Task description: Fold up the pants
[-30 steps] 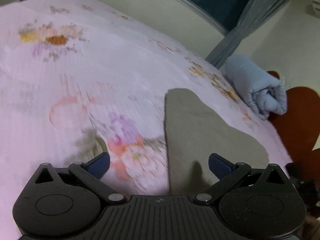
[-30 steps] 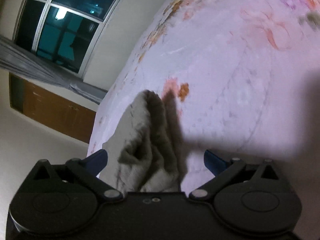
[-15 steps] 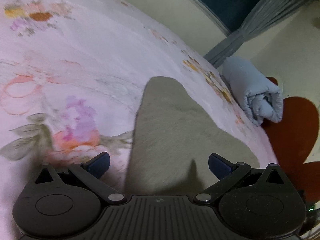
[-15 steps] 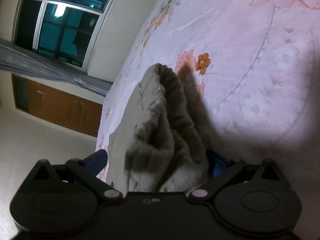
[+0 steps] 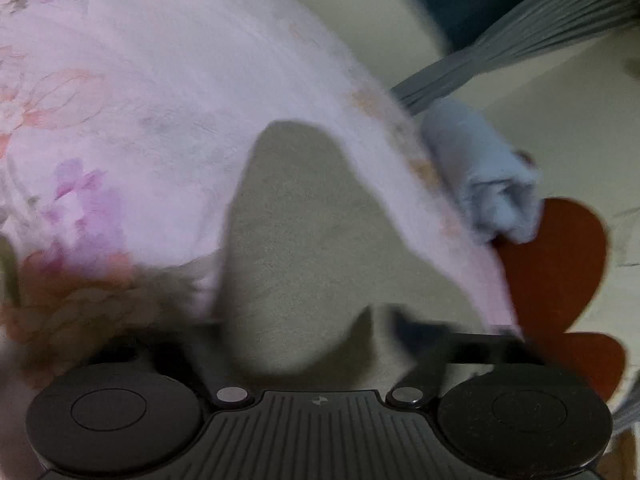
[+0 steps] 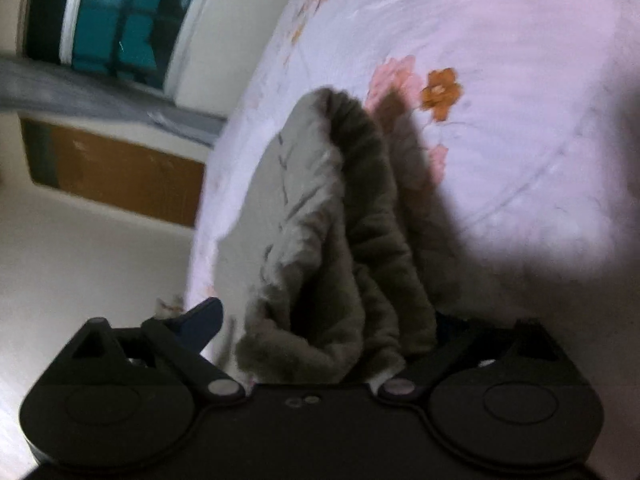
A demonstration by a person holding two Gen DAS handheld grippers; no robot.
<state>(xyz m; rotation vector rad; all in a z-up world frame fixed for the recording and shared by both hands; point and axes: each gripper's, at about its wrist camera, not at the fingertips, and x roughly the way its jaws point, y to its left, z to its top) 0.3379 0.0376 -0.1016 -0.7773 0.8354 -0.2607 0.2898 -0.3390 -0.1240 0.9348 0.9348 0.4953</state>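
We see the bed (image 5: pixel 168 92) first, covered by a pale pink floral sheet. The grey-olive pants (image 5: pixel 304 240) lie on it near its edge, their long axis running away from each camera. In the left wrist view they spread flat and smooth, tapering to a rounded end toward the far side of the bed. In the right wrist view the same pants (image 6: pixel 320 240) bunch into soft, fuzzy folds, one ridge rising toward the orange flower (image 6: pixel 440 90) printed on the sheet. A rolled pale blue blanket (image 5: pixel 484 176) sits at the bed's edge, well apart from the pants. Our left gripper (image 5: pixel 308 332) is closing with flat fabric between its blurred fingers; we cannot tell whether they press yet. Our right gripper (image 6: pixel 324 320) is closing around the bunched cloth, its near finger (image 6: pixel 200 318) apart from the fabric.
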